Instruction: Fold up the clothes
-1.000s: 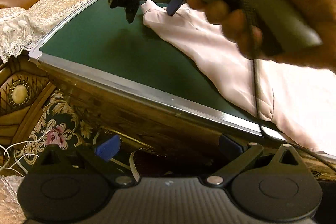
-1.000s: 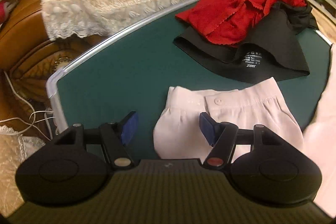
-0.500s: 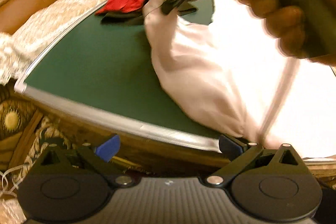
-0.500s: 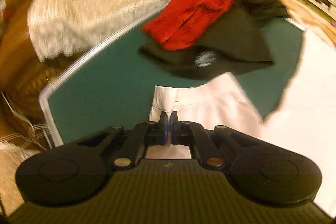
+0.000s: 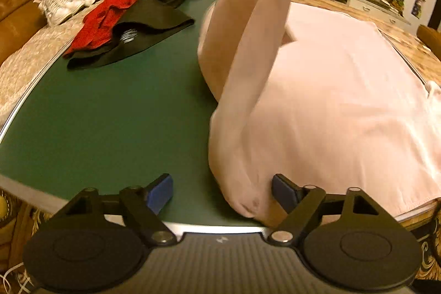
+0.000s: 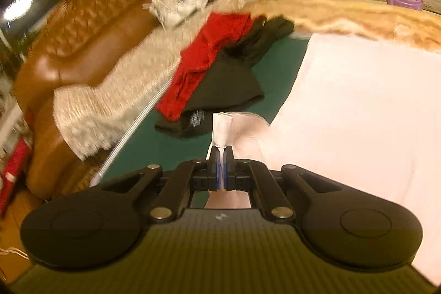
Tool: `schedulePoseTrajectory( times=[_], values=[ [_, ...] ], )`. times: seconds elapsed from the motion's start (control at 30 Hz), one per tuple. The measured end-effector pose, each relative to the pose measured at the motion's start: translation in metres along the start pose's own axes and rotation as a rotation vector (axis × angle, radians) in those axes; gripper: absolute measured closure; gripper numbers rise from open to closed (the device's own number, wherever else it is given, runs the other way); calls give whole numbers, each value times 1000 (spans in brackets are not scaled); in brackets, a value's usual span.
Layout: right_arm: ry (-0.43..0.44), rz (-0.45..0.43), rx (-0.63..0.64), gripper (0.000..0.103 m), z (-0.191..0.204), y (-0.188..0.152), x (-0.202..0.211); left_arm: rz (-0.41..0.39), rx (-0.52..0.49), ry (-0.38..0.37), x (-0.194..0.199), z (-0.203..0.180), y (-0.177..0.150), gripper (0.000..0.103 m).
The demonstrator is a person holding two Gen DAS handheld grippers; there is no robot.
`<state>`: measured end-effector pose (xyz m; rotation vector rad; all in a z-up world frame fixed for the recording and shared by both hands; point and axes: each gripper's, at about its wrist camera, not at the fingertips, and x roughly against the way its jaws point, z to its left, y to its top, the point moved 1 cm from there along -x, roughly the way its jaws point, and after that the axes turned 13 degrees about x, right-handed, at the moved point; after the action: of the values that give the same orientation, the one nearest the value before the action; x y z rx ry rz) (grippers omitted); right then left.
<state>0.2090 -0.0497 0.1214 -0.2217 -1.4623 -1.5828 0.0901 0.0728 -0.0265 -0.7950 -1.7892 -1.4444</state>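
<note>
Writing shows in only one place: a small white printed patch on the black garment (image 5: 154, 26), striped in the left wrist view and blurred to a pale check in the right wrist view, and none of it can be read. Above the table's far edge a dark poster hangs on the wall, its marks too small to make out.

The pale pink trousers (image 5: 344, 90) cover the right half of the green table (image 5: 104, 112). Their waist end is pulled up off the surface: in the left wrist view a long band of the cloth rises from the near edge of the table to the top of the picture, where it runs into a dark shape, only partly in view. The right gripper (image 6: 221, 170) is clamped on that cloth, its two blue pads pressed together with a thin white fold pinched between them and a bunched tuft standing out just beyond the tips.

The left gripper (image 5: 222, 190) sits low at the near edge of the table, and its jaws are closing. The bottom of the lifted fold lies between the blue pads, nearer the right one; the left pad stands clear of the cloth over bare green, and whether the right pad touches it cannot be told.

The red garment (image 5: 113, 15) lies on top of the black one at the far left of the table, well apart from the trousers. Behind them runs a brown leather sofa (image 6: 82, 51) with a lace cover.
</note>
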Motion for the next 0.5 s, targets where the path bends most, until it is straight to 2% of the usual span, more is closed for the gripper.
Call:
schedulePoseTrajectory(
  times=[0.03,0.1,0.13,0.2,0.3,0.5],
  values=[
    [-2,-21,-8,99,-6,1,9,3,-11,-9,-1,-5,1,35],
    [-9,-52,-20,99,-17,3,23,7,-36,-30,-2,-15,4,66],
    [-17,-63,-25,99,-24,3,31,5,-51,-37,-2,-21,5,72],
    [-41,-85,-38,99,-38,1,46,-10,-97,-49,0,-35,6,93],
    [-88,-104,-77,99,-67,-3,69,-40,-179,-82,9,-61,11,98],
    [-195,-172,-158,99,-130,-13,128,-126,-349,-199,50,-124,25,99]
  ],
)
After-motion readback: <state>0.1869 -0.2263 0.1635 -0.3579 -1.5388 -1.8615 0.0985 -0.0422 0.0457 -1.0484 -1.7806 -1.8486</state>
